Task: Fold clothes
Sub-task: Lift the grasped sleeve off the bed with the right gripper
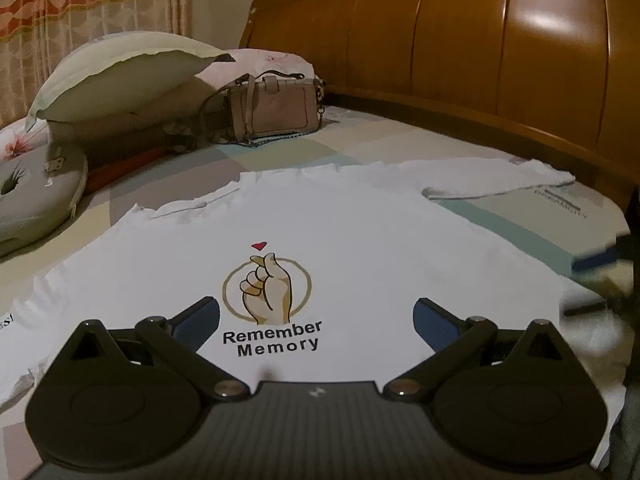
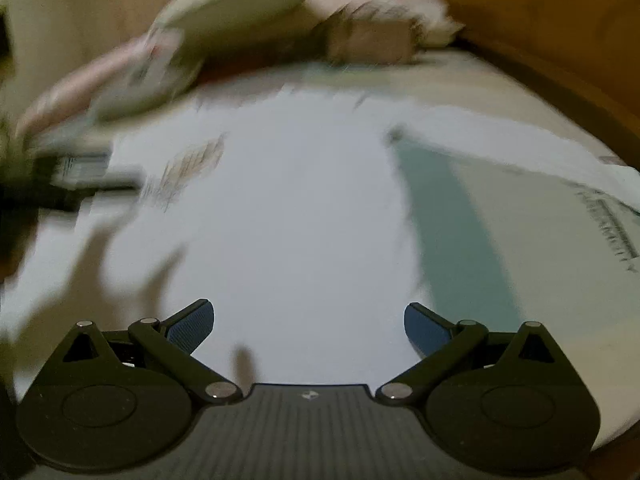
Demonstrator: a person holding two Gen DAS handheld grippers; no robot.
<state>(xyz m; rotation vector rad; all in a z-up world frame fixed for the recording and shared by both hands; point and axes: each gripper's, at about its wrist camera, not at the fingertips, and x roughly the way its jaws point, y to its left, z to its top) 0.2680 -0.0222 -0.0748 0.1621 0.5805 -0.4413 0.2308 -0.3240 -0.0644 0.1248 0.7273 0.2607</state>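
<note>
A white T-shirt (image 1: 352,240) lies spread flat on the bed, its front up, with a finger-heart print (image 1: 267,288) and the words "Remember Memory". One sleeve (image 1: 500,178) reaches toward the headboard. My left gripper (image 1: 316,316) hovers open just above the shirt's lower part, nothing between its blue pads. The right wrist view is blurred by motion: the same shirt (image 2: 288,208) fills its middle, and my right gripper (image 2: 309,322) is open over the fabric, holding nothing. At the right edge of the left wrist view a dark blurred shape (image 1: 608,276) shows, likely the right gripper.
A wooden headboard (image 1: 460,44) runs along the back right. Pillows (image 1: 116,76), a beige handbag (image 1: 272,106) and a grey round cushion (image 1: 36,200) lie at the far left. A pale patchwork bedsheet (image 1: 532,224) surrounds the shirt. Curtains (image 1: 80,4) hang behind.
</note>
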